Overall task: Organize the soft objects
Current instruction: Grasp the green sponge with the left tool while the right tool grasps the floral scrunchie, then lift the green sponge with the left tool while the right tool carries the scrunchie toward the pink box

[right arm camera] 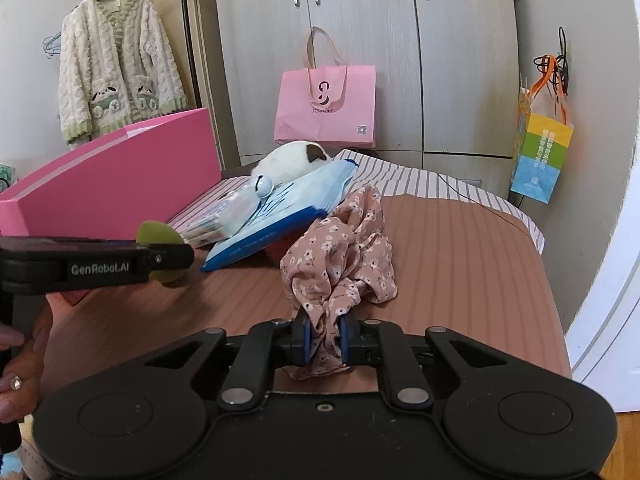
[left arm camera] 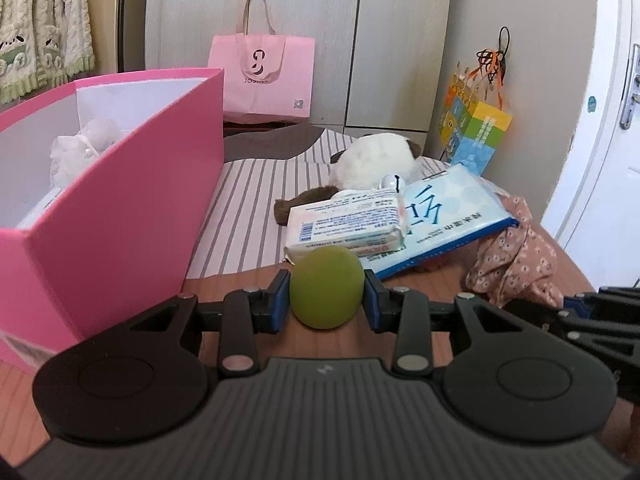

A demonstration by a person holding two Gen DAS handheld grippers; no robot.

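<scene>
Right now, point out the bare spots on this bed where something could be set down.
The widest free patch is the brown cover right of the floral cloth, reaching the striped sheet. A narrower strip of stripes lies between the pink box and the tissue pack. The middle is crowded: tissue pack, blue packet, plush toy, cloth.

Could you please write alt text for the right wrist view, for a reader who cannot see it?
The right claw is shut on a crumpled pink floral cloth lying on a bed. At left, the left claw holds a green ball near an open pink box.
</scene>
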